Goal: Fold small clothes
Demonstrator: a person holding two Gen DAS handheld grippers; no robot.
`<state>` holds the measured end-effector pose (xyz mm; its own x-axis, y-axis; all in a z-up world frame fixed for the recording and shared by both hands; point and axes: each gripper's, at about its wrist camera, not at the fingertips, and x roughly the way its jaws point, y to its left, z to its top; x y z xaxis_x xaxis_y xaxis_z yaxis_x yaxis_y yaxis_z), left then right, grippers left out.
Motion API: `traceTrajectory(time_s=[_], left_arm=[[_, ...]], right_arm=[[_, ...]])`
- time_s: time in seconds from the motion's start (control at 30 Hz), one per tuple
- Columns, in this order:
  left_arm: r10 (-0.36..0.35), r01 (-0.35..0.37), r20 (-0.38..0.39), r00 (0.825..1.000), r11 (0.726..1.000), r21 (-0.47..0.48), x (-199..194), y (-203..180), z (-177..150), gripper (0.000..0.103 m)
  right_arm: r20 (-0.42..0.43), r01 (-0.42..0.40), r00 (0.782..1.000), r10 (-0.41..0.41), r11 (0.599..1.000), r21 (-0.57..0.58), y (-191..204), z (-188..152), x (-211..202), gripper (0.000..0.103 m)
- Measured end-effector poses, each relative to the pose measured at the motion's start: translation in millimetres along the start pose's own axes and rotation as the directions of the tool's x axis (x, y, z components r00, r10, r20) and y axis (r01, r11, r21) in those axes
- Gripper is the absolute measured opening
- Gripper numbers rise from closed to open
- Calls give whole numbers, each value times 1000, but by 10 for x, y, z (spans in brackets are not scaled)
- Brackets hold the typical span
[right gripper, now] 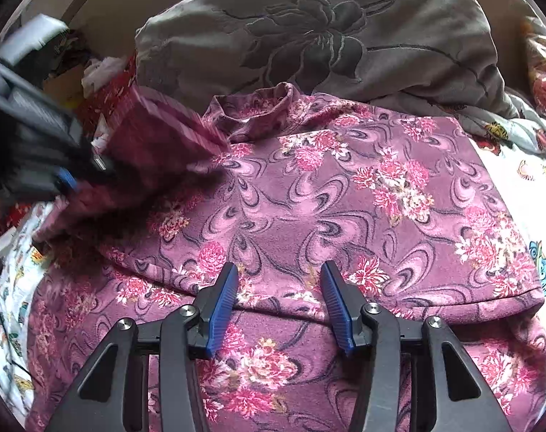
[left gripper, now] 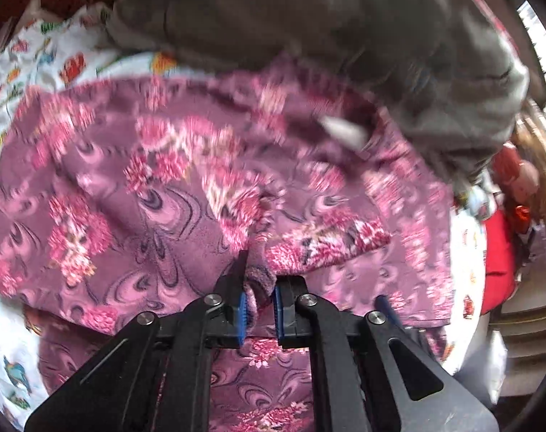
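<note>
A purple top with pink flowers lies spread on a bed, its collar at the far side. My left gripper is shut on a bunched sleeve cuff of the top and holds it lifted over the body of the top. In the right wrist view the left gripper shows blurred at the left, with the sleeve stretched from it. My right gripper is open and empty, just above a fold in the top's lower half.
A grey quilt with a flower pattern is heaped behind the top, also in the left wrist view. A white bedsheet with colourful prints lies underneath. Red fabric sits at the bed's right edge.
</note>
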<state>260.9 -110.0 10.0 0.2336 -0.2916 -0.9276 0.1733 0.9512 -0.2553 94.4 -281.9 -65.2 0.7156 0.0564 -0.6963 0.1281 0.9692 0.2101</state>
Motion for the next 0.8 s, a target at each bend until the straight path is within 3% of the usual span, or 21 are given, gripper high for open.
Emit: traceTrajectory(time_s=[0.13, 0.23, 0.3, 0.43, 0.53, 0.57, 0.67, 0.73, 0.8], left_arm=[[-46, 45, -18, 999, 999, -22, -63, 90, -115, 16], [-137, 138, 14, 990, 989, -45, -347, 271, -292, 33], [-160, 163, 47, 986, 985, -59, -528, 455, -448, 44], [-173, 181, 73, 982, 978, -106, -676, 869, -746, 44], [-176, 186, 72, 982, 966, -178, -614, 1212, -856, 44], [-177, 187, 67, 982, 961, -204, -554, 1271, -854, 44], [-163, 176, 71, 984, 953, -248, -415, 1367, -767, 44], [-166, 181, 77, 983, 949, -258, -357, 1362, -722, 44], [-157, 173, 79, 984, 949, -263, -296, 1354, -705, 44]], right_arm=[[3, -4, 1000, 4, 1000, 4, -15, -12, -16, 50], [2, -6, 1000, 6, 1000, 5, -2, -23, -9, 50], [0, -3, 1000, 3, 1000, 4, 4, -32, -7, 50], [-15, -2, 1000, 2, 1000, 13, 13, -14, -3, 50], [-53, -53, 997, 60, 990, 131, -79, 75, -31, 50], [-54, -84, 994, 97, 975, 204, -143, 95, -66, 50], [19, -201, 976, 216, 865, 460, -371, 76, -197, 53], [64, -265, 959, 275, 797, 543, -393, 84, -213, 54], [71, -305, 944, 321, 775, 553, -299, 159, -165, 60]])
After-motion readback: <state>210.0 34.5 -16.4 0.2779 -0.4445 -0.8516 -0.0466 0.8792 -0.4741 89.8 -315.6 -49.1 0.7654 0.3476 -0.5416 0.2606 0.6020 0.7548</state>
